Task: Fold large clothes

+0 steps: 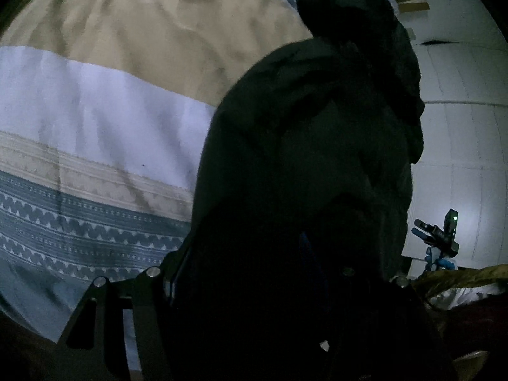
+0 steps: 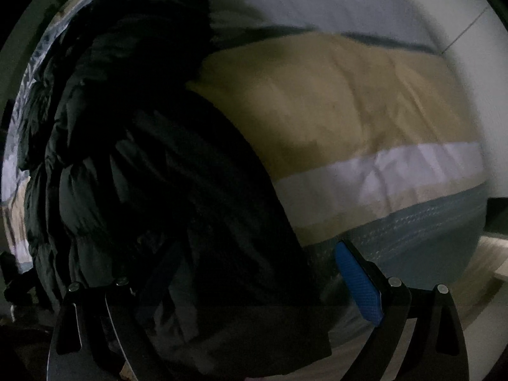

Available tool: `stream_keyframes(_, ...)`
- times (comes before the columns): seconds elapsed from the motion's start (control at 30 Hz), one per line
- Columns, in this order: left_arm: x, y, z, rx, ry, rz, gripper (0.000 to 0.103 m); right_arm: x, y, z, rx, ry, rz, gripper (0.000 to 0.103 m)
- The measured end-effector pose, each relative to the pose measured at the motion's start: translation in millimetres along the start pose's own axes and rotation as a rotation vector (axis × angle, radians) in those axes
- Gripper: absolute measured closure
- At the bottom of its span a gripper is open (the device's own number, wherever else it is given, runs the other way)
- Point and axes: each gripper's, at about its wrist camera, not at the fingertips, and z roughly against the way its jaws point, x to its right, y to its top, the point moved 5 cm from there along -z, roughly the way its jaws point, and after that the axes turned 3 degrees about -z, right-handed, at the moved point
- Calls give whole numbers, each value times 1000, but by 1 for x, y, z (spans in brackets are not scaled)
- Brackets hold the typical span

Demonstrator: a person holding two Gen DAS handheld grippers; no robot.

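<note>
A big black puffer jacket [image 1: 317, 146] lies on a striped bedspread [image 1: 104, 101]. In the left wrist view it rises right in front of the camera and covers my left gripper [image 1: 254, 273]; the fingers are buried in dark fabric and their state does not show. In the right wrist view the jacket [image 2: 143, 165] fills the left half. My right gripper [image 2: 238, 285] stands wide open, its blue-padded right finger [image 2: 358, 289] bare, and the jacket's edge lies between the jaws.
The bedspread [image 2: 365, 120] has tan, white and blue-grey patterned bands. A white tiled wall [image 1: 460, 146] is at the right. A small black device with a green light [image 1: 444, 231] stands beside the bed. Crumpled olive and white cloth [image 1: 460, 282] lies at lower right.
</note>
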Motion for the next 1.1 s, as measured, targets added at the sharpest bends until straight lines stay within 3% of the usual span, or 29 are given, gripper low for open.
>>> stream_keyframes(0.17,-4,-6,-7,-15,8,31,42,17,-20,-30,-71,98,-15,7)
stream_keyframes(0.27,-6,-13,-9,-28,14,59,42,30,-34,-48,-108,112,-29,7)
stream_keyframes(0.43,-8,-18,-16,-28,51,111,42,49,-51,-72,-136,193,-115,4)
stream_keyframes(0.67,13,-19,-28,-38,95,111,46,42,-68,-78,-217,280,-138,4)
stream_keyframes(0.7,17,-19,-28,-37,95,109,59,41,-72,-78,-241,290,-139,9)
stream_keyframes(0.77,26,-18,-30,-28,80,117,74,38,-75,-72,-258,314,-149,27)
stream_keyframes(0.83,39,-16,-32,-23,74,106,84,31,-76,-62,-264,347,-153,55)
stream_keyframes(0.93,56,-14,-30,-24,76,75,92,16,-76,-45,-269,359,-89,78)
stream_keyframes(1.1,80,-3,-5,39,43,72,95,-17,-64,-4,-222,368,35,89)
